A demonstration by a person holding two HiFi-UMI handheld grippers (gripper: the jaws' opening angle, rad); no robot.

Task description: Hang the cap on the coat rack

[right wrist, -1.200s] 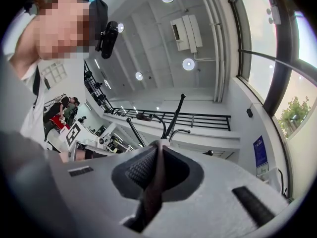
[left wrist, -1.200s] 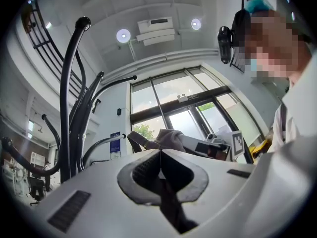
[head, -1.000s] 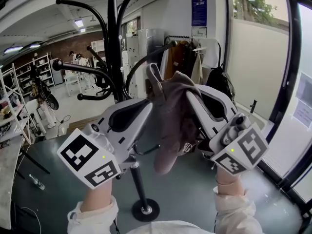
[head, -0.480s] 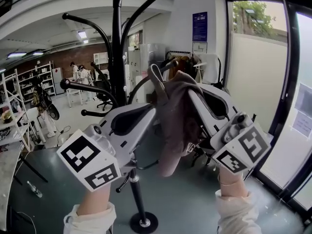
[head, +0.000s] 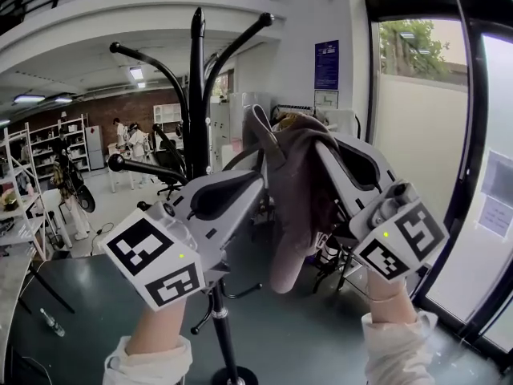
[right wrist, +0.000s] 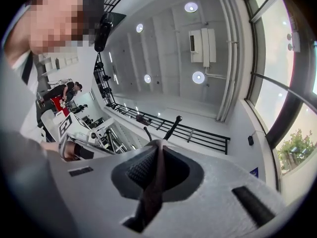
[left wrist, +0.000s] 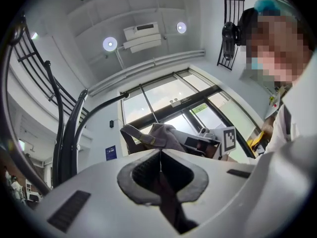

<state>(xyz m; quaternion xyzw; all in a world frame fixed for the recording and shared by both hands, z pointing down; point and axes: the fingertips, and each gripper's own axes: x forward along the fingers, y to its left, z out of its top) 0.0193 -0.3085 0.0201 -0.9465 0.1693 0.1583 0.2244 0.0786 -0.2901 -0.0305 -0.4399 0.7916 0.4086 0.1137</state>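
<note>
Left claw (left wrist: 161, 160): jaws pressed together on a dark fold of the cap (left wrist: 161, 134), which runs down between the pads toward the camera. In the head view this claw (head: 255, 184) sits at centre left and points up and to the right.
Right claw (right wrist: 159, 155): jaws also closed, with a brown strip of cap fabric (right wrist: 151, 192) pinched between them. In the head view it (head: 322, 147) reaches up and to the left from the centre right.
Cap (head: 290, 191): grey-brown and limp, held between the two claw tips at the middle of the frame. A strap end sticks up at its top, and the rest hangs down between the two grippers.
Cap and rack: the cap is held just right of the pole and in front of a curved arm. I cannot tell whether it touches that arm.
Coat rack (head: 197, 103): black, with an upright pole at upper centre left. Curved arms with ball ends branch to the upper left, upper right and left, and its round base sits at the bottom edge.
Hands: the left hand (head: 160, 327) and right hand (head: 385, 295) grip the grippers from below, in pale sleeves.
Floor (head: 80, 295): dark, across the lower frame.
Glass wall (head: 417, 135): black-framed, on the right side.
Blue notice (head: 326, 53): on the white wall, upper centre right.
Shelves (head: 24, 159): far left, with people standing near them in the distance.
</note>
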